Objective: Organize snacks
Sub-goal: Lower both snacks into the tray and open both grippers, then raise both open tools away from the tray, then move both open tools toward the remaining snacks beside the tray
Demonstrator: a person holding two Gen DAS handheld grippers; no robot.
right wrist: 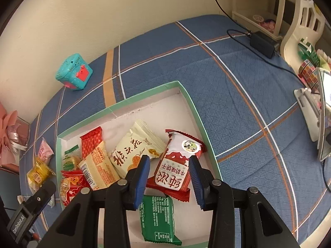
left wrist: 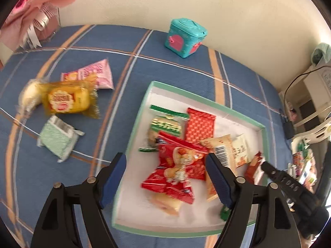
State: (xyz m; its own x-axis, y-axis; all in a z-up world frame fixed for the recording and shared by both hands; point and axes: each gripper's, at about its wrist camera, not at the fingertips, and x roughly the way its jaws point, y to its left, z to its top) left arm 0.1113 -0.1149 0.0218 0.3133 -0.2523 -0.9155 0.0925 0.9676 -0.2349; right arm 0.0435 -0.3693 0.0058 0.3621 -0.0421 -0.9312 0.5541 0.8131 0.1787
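Observation:
A shallow green-rimmed white box point(left wrist: 206, 99) point(right wrist: 192, 107) lies on the blue plaid cloth and holds several snack packets. My left gripper point(left wrist: 165, 177) is open above a red packet point(left wrist: 178, 167) in the box. My right gripper point(right wrist: 169, 177) is open, its jaws on either side of a red-and-white biscuit packet point(right wrist: 175, 165) lying in the box, above a green packet point(right wrist: 157, 217). A cream packet point(right wrist: 134, 148) lies beside it. Outside the box lie a yellow packet point(left wrist: 68, 100), a pink packet point(left wrist: 97, 74) and a pale green packet point(left wrist: 58, 142).
A teal toy box point(left wrist: 186, 37) point(right wrist: 73, 72) stands near the wall. A pink gift with ribbon point(left wrist: 35, 14) sits at the far left. A black power adapter and cable point(right wrist: 262, 43) lie at the cloth's right side, next to cream shelving point(right wrist: 298, 20).

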